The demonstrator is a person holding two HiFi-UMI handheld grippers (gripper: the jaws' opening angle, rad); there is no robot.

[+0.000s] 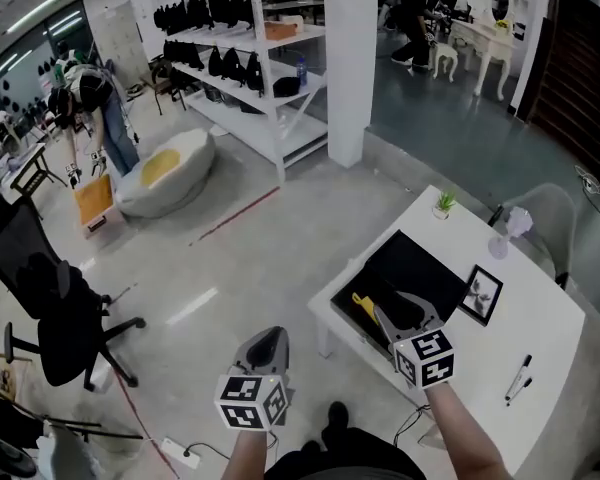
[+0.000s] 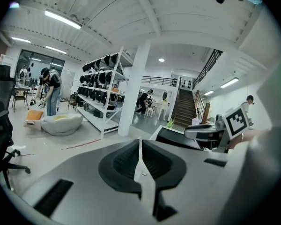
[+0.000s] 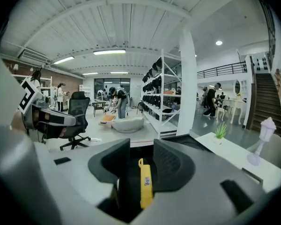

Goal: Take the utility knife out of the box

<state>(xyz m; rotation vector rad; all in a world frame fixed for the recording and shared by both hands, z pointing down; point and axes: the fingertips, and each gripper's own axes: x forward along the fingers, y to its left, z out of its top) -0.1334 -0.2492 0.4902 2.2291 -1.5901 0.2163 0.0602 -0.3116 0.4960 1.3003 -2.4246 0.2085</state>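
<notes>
Yellow utility knife (image 3: pixel 145 184) lay in the black box (image 1: pixel 420 268) on the desk (image 1: pixel 540 318), centre-right in the head view. Right gripper (image 3: pixel 141 159) fingers stood apart, framing it without touching it. Left gripper (image 2: pixel 140 161) fingers were together and empty. We judged the knife light, stiff and slick: pinch mid-handle across its width.

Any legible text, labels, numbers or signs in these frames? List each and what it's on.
No text reads clearly in any view.
Small label on the yellow utility knife: too blurred to read.
Marker cubes: black-and-white square codes only, no letters or digits.
</notes>
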